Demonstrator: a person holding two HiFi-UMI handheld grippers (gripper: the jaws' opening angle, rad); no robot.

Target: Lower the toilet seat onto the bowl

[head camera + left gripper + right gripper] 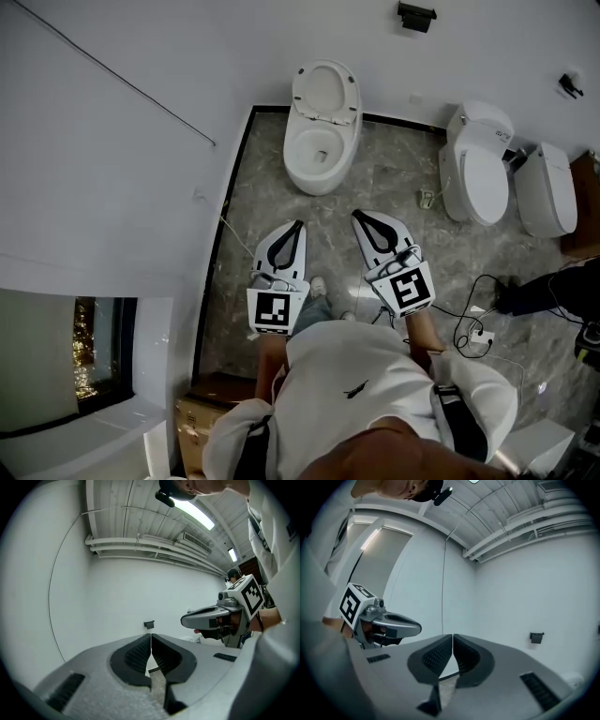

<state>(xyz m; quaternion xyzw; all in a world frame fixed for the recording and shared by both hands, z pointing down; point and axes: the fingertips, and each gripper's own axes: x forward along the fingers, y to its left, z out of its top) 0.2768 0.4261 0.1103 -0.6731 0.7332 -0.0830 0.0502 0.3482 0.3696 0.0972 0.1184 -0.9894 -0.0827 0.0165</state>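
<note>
The left gripper (298, 226) and right gripper (357, 217) are each pressed together with nothing between the jaws, and they are held side by side over the floor (394, 183). The seat (325, 92) stands raised at the wall (187, 56), above the bowl (317, 156), well apart from both grippers.

Even, cool light, ceiling strip light (194, 513) glaring (overexposed), 2 gripper views fisheye-warped, dark vignetted corners.

White long-sleeved top (375, 361) with small black emblem (354, 389), dark straps (464, 427) at both sides, grey-white wedge-shaped left gripper (298, 227) with black ribbed pads (136, 656), matching right gripper (358, 217), white marker cube (272, 311) with black squares on each
</note>
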